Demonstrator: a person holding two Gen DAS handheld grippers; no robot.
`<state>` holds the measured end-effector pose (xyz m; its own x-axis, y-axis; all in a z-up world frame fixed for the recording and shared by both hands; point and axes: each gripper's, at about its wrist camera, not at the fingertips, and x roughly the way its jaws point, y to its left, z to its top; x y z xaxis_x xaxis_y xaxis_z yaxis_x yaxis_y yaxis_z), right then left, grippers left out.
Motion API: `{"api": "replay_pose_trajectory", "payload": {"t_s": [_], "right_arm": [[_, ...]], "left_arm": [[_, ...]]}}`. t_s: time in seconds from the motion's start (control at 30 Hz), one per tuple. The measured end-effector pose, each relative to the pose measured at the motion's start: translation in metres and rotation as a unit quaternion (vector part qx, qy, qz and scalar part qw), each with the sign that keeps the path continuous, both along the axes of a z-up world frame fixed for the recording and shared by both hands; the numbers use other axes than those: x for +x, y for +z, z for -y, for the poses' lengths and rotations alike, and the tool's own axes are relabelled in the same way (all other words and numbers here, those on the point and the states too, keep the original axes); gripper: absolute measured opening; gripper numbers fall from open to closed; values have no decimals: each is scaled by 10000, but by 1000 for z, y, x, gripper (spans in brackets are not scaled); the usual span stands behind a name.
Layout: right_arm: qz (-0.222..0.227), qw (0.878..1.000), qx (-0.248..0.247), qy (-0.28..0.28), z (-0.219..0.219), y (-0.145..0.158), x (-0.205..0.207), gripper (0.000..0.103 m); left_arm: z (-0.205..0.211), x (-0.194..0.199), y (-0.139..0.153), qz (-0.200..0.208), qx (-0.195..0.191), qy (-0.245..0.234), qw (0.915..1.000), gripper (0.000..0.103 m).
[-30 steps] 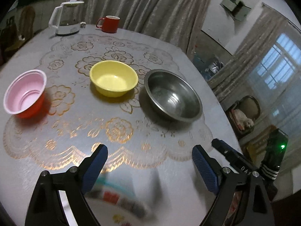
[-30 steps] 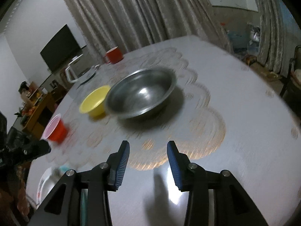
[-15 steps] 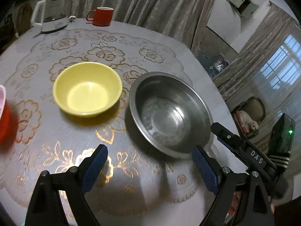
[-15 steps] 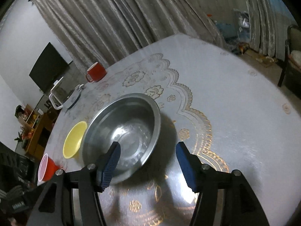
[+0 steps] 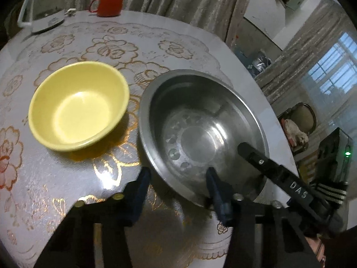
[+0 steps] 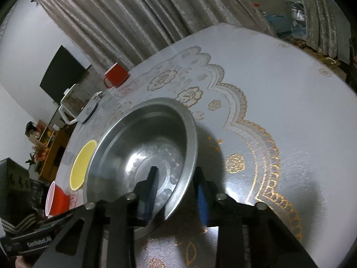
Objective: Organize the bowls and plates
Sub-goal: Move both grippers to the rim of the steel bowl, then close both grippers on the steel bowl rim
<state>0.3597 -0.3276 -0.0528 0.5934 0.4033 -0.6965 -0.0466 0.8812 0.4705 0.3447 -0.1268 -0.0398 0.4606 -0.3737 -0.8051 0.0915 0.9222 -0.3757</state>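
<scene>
Tongs, left point(image 5: 178, 178) and right point(image 6: 176, 192), straddle the steel bowl point(image 5: 200, 129) rim unclamped; squeeze evenly before lifting toward the yellow bowl point(image 5: 78, 105).

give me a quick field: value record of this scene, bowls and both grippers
steel bowl: on the table, empty, right of the yellow bowl
yellow bowl: upright, empty, close beside the steel bowl
red bowl: pink inside, beyond the yellow bowl in the right wrist view
left gripper: open, straddling the steel bowl's near rim
right gripper: open, one finger inside the steel bowl, one outside its rim
far edge: red mug, kettle
</scene>
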Motion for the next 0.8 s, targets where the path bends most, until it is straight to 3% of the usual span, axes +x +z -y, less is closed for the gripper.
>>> {"api": "replay_pose_trajectory", "payload": {"t_s": [0.1,0.37,0.6,0.8], "right_arm": [[75,9999,37,82,-1,-1,-2,25],[159,9996,-116,218,-2,4,-24,23],[172,9994,-44,311,-3,9,-67,23],[241,9991,10,357,-4,18,-104,23]], "left_arm": [[7,-3,4,108,116,-166,9997,34],[8,-28,12,139,269,-253,9992,34],[8,-76,26,323,469,-292,9980,35],[7,-115,34,366,398,-355,9979,35]]}}
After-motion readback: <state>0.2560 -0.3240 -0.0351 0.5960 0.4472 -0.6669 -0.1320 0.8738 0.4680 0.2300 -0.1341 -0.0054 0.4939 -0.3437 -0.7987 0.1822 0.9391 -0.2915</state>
